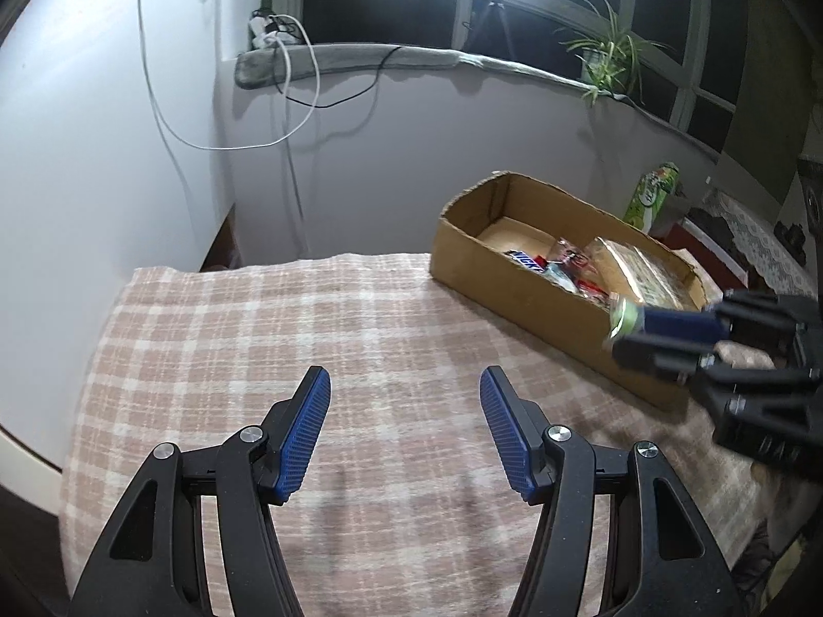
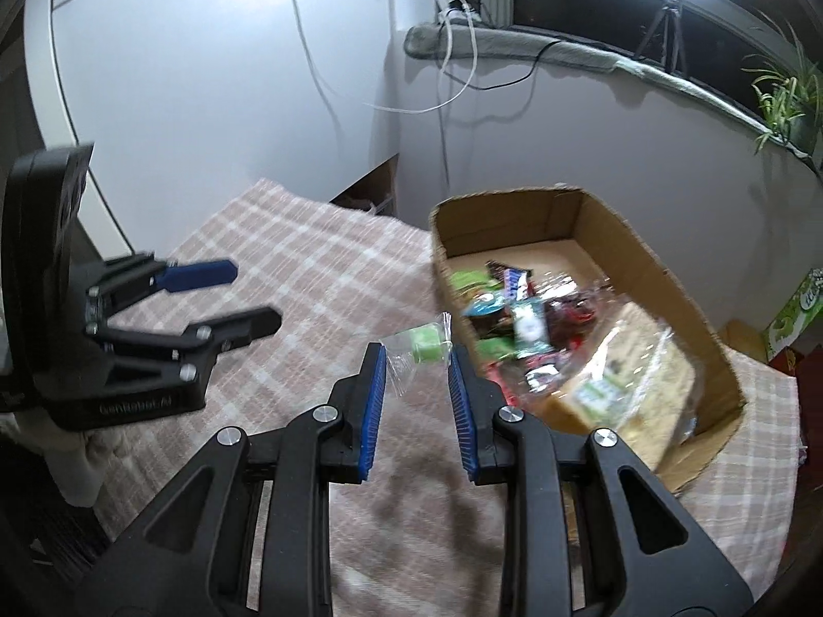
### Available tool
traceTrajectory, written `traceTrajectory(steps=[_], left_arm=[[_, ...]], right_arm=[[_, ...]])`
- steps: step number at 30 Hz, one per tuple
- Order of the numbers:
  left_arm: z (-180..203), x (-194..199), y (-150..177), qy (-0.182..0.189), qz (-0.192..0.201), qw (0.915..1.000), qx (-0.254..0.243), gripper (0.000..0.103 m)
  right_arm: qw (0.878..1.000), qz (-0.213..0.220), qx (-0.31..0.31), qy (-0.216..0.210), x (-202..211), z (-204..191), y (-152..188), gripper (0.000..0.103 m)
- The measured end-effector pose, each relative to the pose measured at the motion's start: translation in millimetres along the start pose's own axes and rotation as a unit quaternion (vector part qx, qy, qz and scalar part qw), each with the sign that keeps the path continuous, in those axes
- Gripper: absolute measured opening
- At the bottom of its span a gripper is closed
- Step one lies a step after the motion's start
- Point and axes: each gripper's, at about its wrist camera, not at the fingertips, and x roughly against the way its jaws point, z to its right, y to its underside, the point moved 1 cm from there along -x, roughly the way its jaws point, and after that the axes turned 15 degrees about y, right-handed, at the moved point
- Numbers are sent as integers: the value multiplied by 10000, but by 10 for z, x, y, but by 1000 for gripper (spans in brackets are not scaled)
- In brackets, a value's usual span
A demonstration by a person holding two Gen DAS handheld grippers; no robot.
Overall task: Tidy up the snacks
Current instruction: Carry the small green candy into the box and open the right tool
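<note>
Right gripper (image 2: 415, 355) clamps green snack (image 2: 424, 343) beside box (image 2: 720, 360) rim; left gripper (image 1: 405, 385) open, empty, above bare cloth (image 1: 257, 319).

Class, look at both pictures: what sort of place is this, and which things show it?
Probably a home room: a pink checked cloth covers the table, a spidery green houseplant stands on the windowsill, and a brown cardboard box holds snacks.

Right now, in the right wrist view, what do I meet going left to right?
Left hand-held gripper → green candy in the right hand-held gripper → cardboard box → green carton.
</note>
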Motion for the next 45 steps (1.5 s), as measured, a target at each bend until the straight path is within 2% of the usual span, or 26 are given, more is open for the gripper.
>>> traceTrajectory(steps=[10,20,28,39,41,45], left_arm=[[112,-92,30,-55,-104,9998,-148,60],[185,-159,52,-48,-195,9995,-252,60],[237,-192,71,-45,-249,9992,-318,60],[284,-205,77,19,-291,9989,-375,60],[284,-197,77,20,-282,9989,-370,60],[292,-173,77,37,-253,9990,-369,60]], right_arm=[[9990,-28,-201,409,-274,468,-285,26],[9965,-314,-386,670,-697,849,-448,26],[9943,-494,-487,813,-952,1000,-453,26],[9929,-596,-584,842,-1075,1043,-432,27],[9926,-581,-581,894,-1059,1039,-431,33],[9923,-604,-582,915,-1053,1038,-437,35]])
